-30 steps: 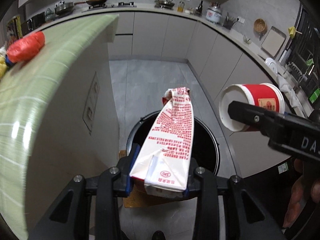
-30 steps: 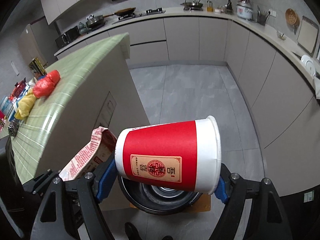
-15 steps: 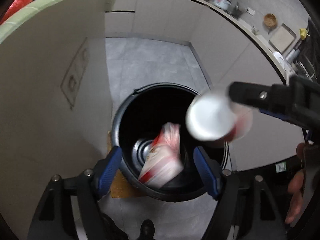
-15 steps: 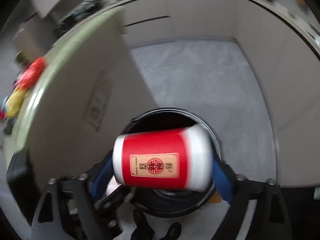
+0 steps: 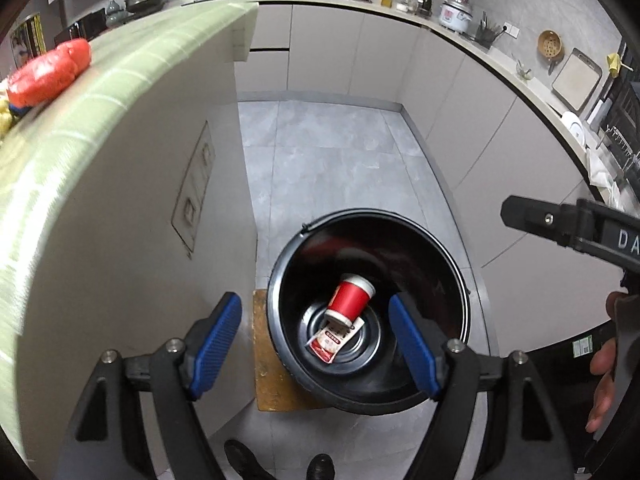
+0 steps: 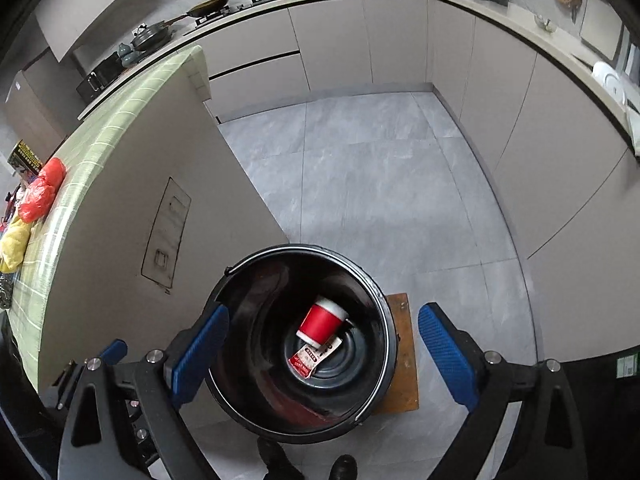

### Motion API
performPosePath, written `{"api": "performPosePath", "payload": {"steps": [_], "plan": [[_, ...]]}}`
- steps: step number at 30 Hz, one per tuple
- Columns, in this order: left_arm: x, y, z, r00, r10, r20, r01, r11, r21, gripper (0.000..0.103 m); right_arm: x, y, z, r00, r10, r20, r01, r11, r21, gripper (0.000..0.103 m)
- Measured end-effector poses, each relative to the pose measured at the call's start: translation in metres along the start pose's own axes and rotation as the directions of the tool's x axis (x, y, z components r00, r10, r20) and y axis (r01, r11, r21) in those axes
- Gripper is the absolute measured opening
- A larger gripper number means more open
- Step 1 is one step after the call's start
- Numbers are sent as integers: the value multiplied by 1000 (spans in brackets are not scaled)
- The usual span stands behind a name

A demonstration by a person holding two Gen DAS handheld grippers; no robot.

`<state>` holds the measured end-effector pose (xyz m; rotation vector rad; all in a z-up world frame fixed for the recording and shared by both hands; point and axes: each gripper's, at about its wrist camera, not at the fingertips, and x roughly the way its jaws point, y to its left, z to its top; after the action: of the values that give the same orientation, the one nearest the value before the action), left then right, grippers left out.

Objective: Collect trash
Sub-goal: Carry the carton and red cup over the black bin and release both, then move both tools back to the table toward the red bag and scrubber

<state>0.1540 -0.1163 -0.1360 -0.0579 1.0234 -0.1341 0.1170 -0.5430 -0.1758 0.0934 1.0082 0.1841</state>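
Observation:
A black round trash bin (image 5: 448, 248) stands on the grey floor; it also shows in the right wrist view (image 6: 380, 280). A red paper cup (image 5: 350, 298) lies on its side at the bin's bottom, on top of a red-and-white carton (image 5: 332, 340). Both show in the right wrist view too, the cup (image 6: 320, 322) and the carton (image 6: 314, 354). My left gripper (image 5: 316, 340) is open and empty above the bin. My right gripper (image 6: 324, 348) is open and empty above the bin, and one of its fingers (image 5: 532, 218) reaches in at the right of the left wrist view.
A kitchen island with a green tiled top (image 5: 120, 80) stands left of the bin, with a red plastic bag (image 5: 48, 72) and a yellow item (image 6: 14, 244) on it. A wooden board (image 6: 404, 352) lies under the bin. Grey cabinets (image 6: 560, 160) line the back and right.
Both grippers have opened. The carton and the red cup have dropped out of them and now lie at the bottom of the bin.

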Motion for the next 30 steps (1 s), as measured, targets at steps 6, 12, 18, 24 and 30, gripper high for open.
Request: {"api": "performPosePath", "payload": {"steps": [6,12,18,24,30], "plan": [[-10,5,7,999,22,31,-22,1000,3,77,-12,8,5,999,-44,22,45,998,-48,97],[-32,11,15,996,36,77,-36,999,-2,77,-30,22,12,998,-38,51,42,995,-85,97],[-62,31,26,990,62,131,-57,998,-38,77,-51,50,22,996,-7,89,18,992,-127,97],[-88,69,28,978,110,176,-92,990,-105,77,-67,89,26,992,36,120,-14,983,-181,97],[-111,111,19,963,177,203,-143,974,-174,77,-74,143,22,988,93,127,-58,964,-258,97]]}}
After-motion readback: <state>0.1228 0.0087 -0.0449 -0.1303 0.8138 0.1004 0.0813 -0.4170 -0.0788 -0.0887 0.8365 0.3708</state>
